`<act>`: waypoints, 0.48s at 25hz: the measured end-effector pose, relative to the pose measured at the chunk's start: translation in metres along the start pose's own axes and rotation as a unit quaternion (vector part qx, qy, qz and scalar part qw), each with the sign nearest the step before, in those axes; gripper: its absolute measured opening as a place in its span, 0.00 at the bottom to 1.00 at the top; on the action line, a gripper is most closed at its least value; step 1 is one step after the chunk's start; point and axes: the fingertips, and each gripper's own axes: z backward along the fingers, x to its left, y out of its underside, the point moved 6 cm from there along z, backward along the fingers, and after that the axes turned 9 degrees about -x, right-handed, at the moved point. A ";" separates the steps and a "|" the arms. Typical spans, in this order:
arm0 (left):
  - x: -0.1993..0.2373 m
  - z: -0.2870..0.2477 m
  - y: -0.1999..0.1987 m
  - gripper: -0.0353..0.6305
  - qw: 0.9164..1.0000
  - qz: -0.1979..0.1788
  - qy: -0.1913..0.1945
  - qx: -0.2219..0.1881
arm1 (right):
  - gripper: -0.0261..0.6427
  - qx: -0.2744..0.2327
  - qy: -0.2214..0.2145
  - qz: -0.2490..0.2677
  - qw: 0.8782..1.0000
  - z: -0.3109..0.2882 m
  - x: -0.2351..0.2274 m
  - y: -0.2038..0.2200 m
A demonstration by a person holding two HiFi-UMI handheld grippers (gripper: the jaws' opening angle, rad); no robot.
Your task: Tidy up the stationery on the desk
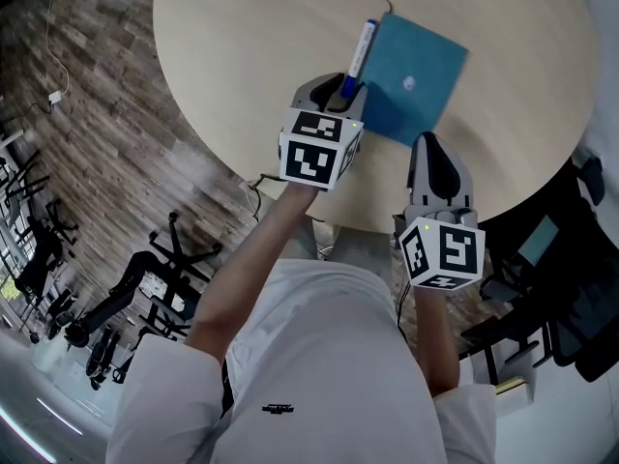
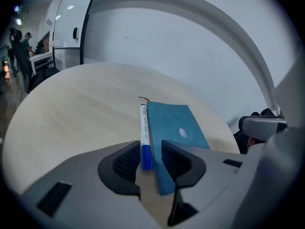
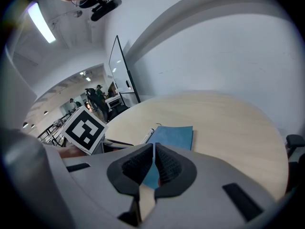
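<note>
The left gripper's (image 2: 150, 150) fingers (image 2: 125, 163) are released, standing apart on either side of the blue cap end of the marker (image 2: 143, 125) without pressing on it. The marker lies flat on the bench (image 2: 71, 109). Its barrel runs toward 12 o'clock in the left gripper view, tight along the 9 o'clock edge of the blue notebook (image 2: 175, 128).

The risk is in pulling out. The gap on each side of the cap is thin, so a slanted withdrawal could catch the cap and roll the round barrel off toward 9 o'clock, where only bare bench lies. The 3 o'clock finger overlaps the notebook's edge and could drag the cover askew.

The right gripper (image 3: 154, 147) is clenched, fingertips meeting on nothing I can see. It sits at the notebook's near corner, and I cannot tell whether it touches. A nudge from there would swing the notebook against the marker.

A thin bookmark cord (image 2: 143, 98) sticks out at the notebook's far end. The bench's rim is close at 6 o'clock, and nothing else lies near.
</note>
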 end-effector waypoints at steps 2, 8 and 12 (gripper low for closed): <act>0.000 0.003 -0.002 0.25 1.000 -0.001 0.001 -0.001 | 0.10 -0.002 0.000 0.000 1.000 0.002 0.002 -0.003; -0.004 0.017 -0.012 0.25 1.000 -0.007 0.000 -0.009 | 0.10 -0.009 -0.004 0.002 1.000 0.007 0.007 -0.011; -0.012 0.034 -0.022 0.25 1.000 -0.016 -0.001 -0.016 | 0.10 -0.017 -0.009 0.010 1.000 0.013 0.013 -0.022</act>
